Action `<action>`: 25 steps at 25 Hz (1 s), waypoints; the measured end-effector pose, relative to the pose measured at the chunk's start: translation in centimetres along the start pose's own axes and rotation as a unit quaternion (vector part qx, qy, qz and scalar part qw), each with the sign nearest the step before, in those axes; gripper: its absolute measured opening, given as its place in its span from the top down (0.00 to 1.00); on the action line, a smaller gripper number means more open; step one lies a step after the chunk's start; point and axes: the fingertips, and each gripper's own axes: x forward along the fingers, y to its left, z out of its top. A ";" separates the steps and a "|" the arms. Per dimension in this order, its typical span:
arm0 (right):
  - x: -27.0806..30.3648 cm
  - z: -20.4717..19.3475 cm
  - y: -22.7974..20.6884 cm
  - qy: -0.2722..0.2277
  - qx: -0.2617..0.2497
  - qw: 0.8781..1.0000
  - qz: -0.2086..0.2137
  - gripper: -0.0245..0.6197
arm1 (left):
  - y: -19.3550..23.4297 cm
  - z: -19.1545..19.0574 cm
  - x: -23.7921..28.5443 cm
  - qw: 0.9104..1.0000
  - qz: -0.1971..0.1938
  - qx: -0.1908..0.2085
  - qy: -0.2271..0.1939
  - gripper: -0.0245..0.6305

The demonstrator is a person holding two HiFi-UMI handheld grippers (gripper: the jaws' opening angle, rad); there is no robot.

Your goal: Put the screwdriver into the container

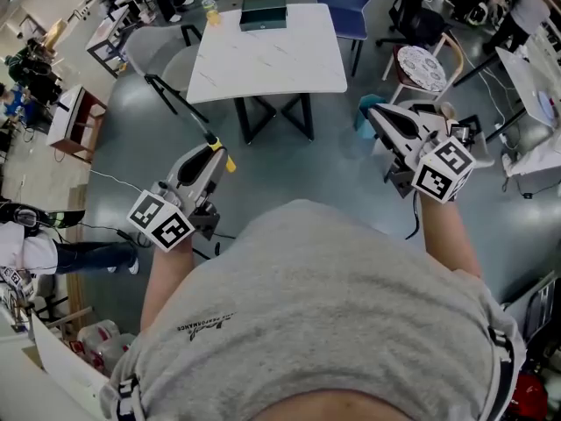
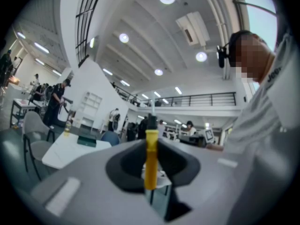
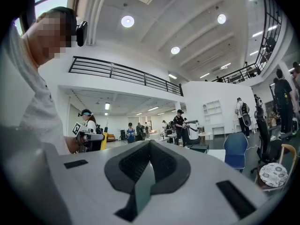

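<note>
Pinching the screwdriver (image 2: 151, 158) by its slim handle, left gripper (image 1: 216, 153) might drop it before reaching the container (image 1: 263, 12); right gripper (image 3: 149, 145) is closed, empty.

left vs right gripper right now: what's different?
The left gripper is clamped on the yellow-handled screwdriver; the right gripper holds nothing. The left jaws are kept apart by the handle; the right jaws meet. Shared: both are held in the air, short of the white table.
</note>
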 end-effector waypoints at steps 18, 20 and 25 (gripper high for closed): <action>-7.3 -1.6 -4.1 -0.006 0.021 1.000 0.011 0.95 | -5.5 -2.0 5.4 1.000 -0.001 -0.005 0.013 0.85; -6.8 -1.4 -4.4 -0.007 0.020 1.000 0.011 0.95 | -5.0 -1.8 5.7 1.000 -0.004 -0.004 0.013 0.85; -5.1 -1.6 -4.9 -0.001 0.017 1.000 0.008 0.95 | -2.7 -1.7 6.5 1.000 -0.013 -0.008 0.014 0.85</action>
